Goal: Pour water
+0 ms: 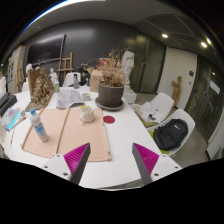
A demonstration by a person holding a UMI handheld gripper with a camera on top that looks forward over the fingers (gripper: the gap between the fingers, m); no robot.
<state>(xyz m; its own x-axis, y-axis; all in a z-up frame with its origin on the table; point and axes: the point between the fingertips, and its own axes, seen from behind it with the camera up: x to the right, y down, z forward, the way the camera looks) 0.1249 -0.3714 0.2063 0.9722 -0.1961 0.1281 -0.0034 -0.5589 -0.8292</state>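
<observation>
a: starting at the left, what stands on the white table (pixel 110 165)?

b: a clear water bottle (pixel 39 127) with a blue cap, upright on a tan mat (pixel 45 133), far left of the fingers.

a: and toward the middle?

b: a small cup (pixel 88 115) at the mat's far right edge, a red disc (pixel 109 119) near it, a potted plant (pixel 111 88) farther off.

a: the gripper (pixel 111 160)?

b: jaws spread wide, nothing between them, pads (pixel 78 153) over bare table.

a: on the right?

b: a black bag (pixel 170 134).

No readable text, label, brand or number on bottle (pixel 38 126), papers (pixel 72 97) or elsewhere.
</observation>
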